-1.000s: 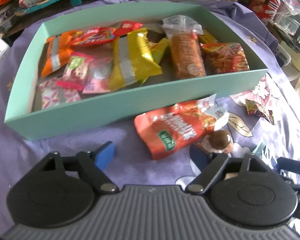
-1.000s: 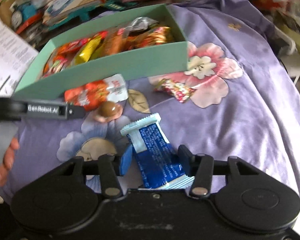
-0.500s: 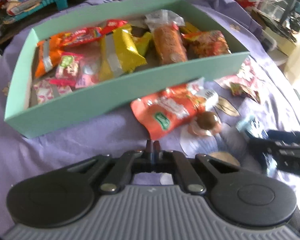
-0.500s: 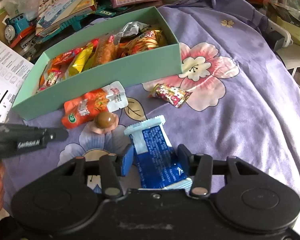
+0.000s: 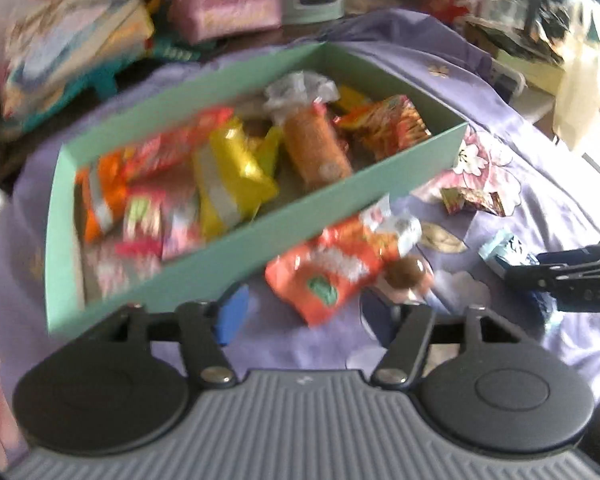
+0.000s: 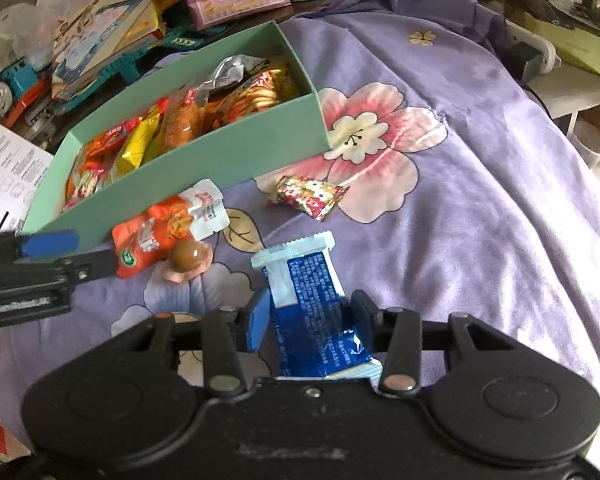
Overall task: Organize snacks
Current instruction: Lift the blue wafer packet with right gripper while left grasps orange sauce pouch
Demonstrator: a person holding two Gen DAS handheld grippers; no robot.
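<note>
Snacks are seen packed in the green box (image 6: 204, 168) in the upper left of the frame, while an orange packet (image 6: 152, 240) and a round chocolate (image 6: 186, 256) are left on the purple cloth (image 6: 480, 200) below it. A blue packet (image 6: 316, 312) is pinched by the right tool (image 6: 310, 316); the left tool (image 5: 306, 312) is held spread

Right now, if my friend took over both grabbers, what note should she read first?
Left gripper: open, holding nothing, near the orange packet.
Right gripper: shut on the blue packet.
Green box: already holds many snacks.
Still on the purple cloth: orange packet, brown round sweet, small red-patterned packet.
Left to do: put the blue packet and those three into the box.
</note>
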